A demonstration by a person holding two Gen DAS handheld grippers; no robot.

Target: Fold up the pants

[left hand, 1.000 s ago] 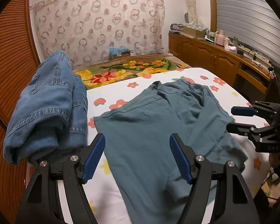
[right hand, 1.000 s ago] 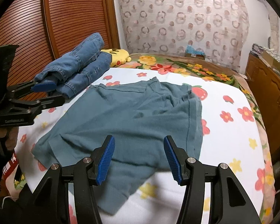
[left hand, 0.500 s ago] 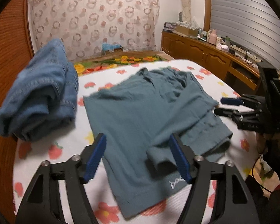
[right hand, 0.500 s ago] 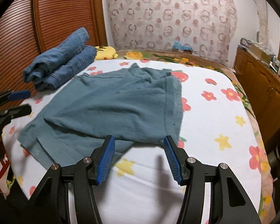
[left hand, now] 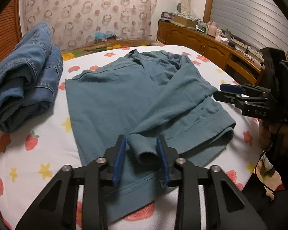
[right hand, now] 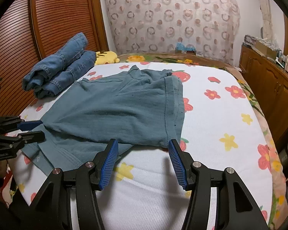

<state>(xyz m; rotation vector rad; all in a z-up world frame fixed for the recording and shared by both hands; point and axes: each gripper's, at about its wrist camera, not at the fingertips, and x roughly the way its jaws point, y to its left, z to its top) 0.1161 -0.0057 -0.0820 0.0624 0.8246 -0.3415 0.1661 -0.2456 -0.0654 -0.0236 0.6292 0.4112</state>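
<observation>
**Q:** Where are the pants, and what has changed?

**A:** The teal pants (left hand: 124, 99) lie spread on the flowered bed sheet (right hand: 211, 126), partly folded, with the waist toward the far end and the leg hems near me. Compared with a second ago, my left gripper (left hand: 142, 157) has dropped lower and closer to the near hem; a rolled-up fold of the cloth now sits between its blue pads (left hand: 118, 159).

**Q:** State of each gripper?

**A:** Left: its jaws have just been closing around that fold. The pads flank it closely, but I cannot tell whether they press on it yet. Right gripper (right hand: 144, 161): released, jaws apart, holding nothing, just short of the pants' near right edge. Its spread is unchanged.

**Q:** Anything else on the bed?

**A:** Folded jeans (left hand: 23, 80) rest at the far left, beside the pants, as before.
</observation>
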